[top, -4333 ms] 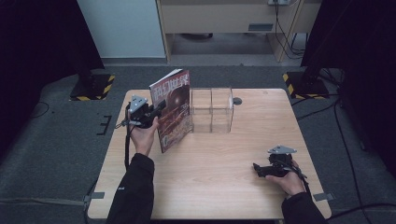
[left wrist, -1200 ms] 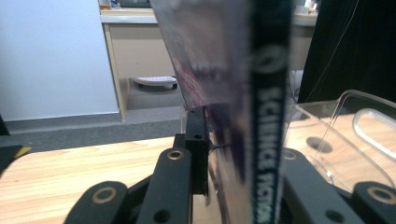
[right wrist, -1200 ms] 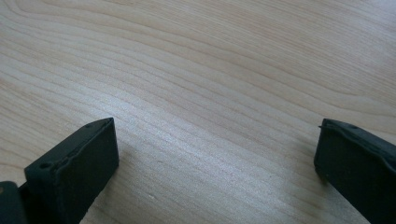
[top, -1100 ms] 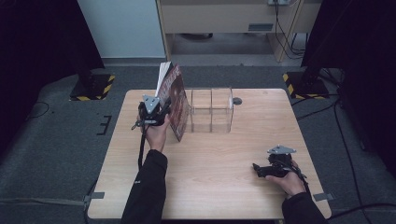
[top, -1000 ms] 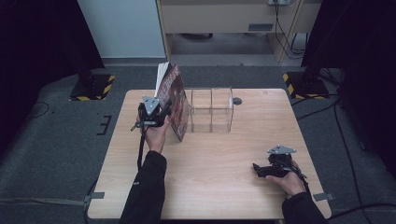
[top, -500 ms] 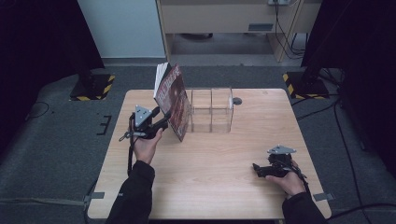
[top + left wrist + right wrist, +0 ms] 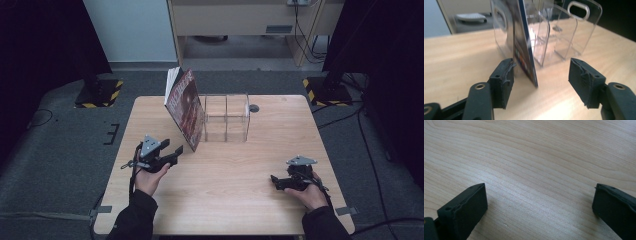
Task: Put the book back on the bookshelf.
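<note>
A magazine [image 7: 185,106] with a dark red cover stands on its edge and leans against the left side of a clear plastic file holder [image 7: 227,119] at the table's far middle. My left gripper [image 7: 176,152] is low over the table just in front of the magazine's near corner. Its jaws have just been opening, and neither pad presses on anything. In the left gripper view the magazine's lower corner [image 7: 526,62] is in line with the gap, close to the left pad [image 7: 505,77], with the holder [image 7: 564,32] behind. My right gripper [image 7: 275,181] lies open on the table at the near right.
The wooden table [image 7: 230,200] has bare room across its middle and front. A small round grommet [image 7: 254,108] sits to the right of the holder. Black stands with yellow-striped feet [image 7: 97,95] flank the table on the floor.
My left gripper has let go of the magazine, opened, and drawn back and down toward the table's near left. The magazine stays leaning on the holder. The right gripper has not moved.
</note>
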A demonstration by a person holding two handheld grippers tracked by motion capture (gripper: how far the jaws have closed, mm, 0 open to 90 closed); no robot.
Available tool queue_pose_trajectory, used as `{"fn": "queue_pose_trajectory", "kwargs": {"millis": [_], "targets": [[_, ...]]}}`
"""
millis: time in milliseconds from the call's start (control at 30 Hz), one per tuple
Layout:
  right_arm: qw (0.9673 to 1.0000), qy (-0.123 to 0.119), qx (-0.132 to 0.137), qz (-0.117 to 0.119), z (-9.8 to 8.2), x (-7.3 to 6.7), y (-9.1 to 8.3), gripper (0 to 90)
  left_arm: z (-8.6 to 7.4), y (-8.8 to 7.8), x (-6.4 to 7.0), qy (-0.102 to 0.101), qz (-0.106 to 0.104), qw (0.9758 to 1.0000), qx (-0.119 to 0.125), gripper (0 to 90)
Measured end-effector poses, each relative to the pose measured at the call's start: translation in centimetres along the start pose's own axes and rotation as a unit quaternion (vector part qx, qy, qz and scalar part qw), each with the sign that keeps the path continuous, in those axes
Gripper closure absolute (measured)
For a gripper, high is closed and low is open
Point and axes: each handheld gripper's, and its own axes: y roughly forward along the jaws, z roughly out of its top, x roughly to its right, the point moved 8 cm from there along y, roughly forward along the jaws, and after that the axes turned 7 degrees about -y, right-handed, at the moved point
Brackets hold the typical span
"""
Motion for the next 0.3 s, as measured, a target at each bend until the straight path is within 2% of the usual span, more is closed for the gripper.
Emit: {"fn": "queue_pose_trajectory", "kwargs": {"millis": [33,67,167,200,233,300], "targets": [[1.0,0.0,0.001,-0.001,0.0,0.0,0.0,0.3,-1.1,-0.3,-0.4,-0.003,0.002,0.9999,-0.016,32.9],[1.0,0.0,0.001,-0.001,0.0,0.0,0.0,0.3,-1.1,-0.3,-0.4,-0.003,0.002,0.9999,-0.016,32.1],[1.0,0.0,0.0,-0.001,0.0,0.0,0.0,0.3,-3.2,-0.8,-1.3,-0.004,0.006,0.9988,-0.049,28.9],[1.0,0.0,0.0,-0.001,0.0,0.0,0.0,0.3,-3.2,-0.8,-1.3,-0.004,0.006,0.9988,-0.049,28.1],[1.0,-0.001,-0.001,0.0,0.0,0.0,0.0,0.3,-4.2,-0.8,-2.0,0.004,0.018,0.9978,-0.064,27.1],[1.0,-0.001,0.0,-0.002,0.0,0.0,0.0,0.3,-4.6,-0.8,-2.3,0.008,0.025,0.9971,-0.072,26.9]]}}
